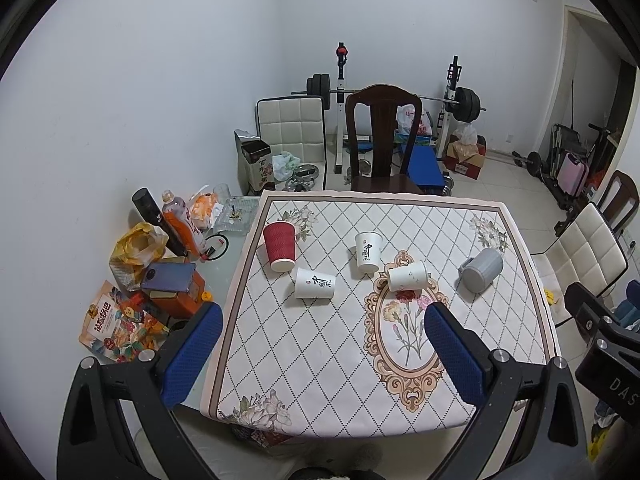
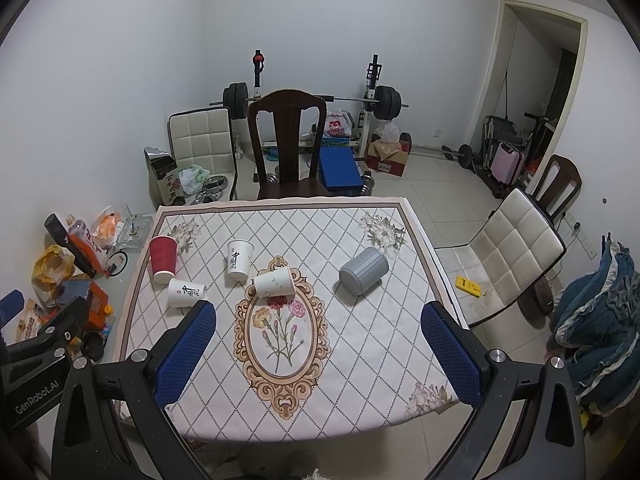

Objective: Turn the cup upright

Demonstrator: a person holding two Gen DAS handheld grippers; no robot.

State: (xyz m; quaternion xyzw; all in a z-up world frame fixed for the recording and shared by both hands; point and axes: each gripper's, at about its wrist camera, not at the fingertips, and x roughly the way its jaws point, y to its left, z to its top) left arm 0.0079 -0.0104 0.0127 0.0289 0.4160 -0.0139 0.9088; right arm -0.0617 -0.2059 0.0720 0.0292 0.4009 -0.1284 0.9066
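Black brush calligraphy marks two of the white paper cups (image 2: 186,292) lying tipped beside a red ribbed paper cup (image 2: 163,259) and a grey ribbed mug (image 2: 363,270) on the diamond-patterned floral tablecloth (image 2: 360,360); "GenRobot.AI" is printed on the left gripper (image 1: 323,354) body. Both it and the right gripper (image 2: 319,354) hover above the table's near edge, blue-padded fingers (image 2: 185,352) spread wide, holding nothing.

Looks like a home, probably a spare dining room: floral tablecloth (image 2: 360,360) on the table, wooden chair (image 2: 286,148), barbell rack (image 2: 316,98) at the far wall.
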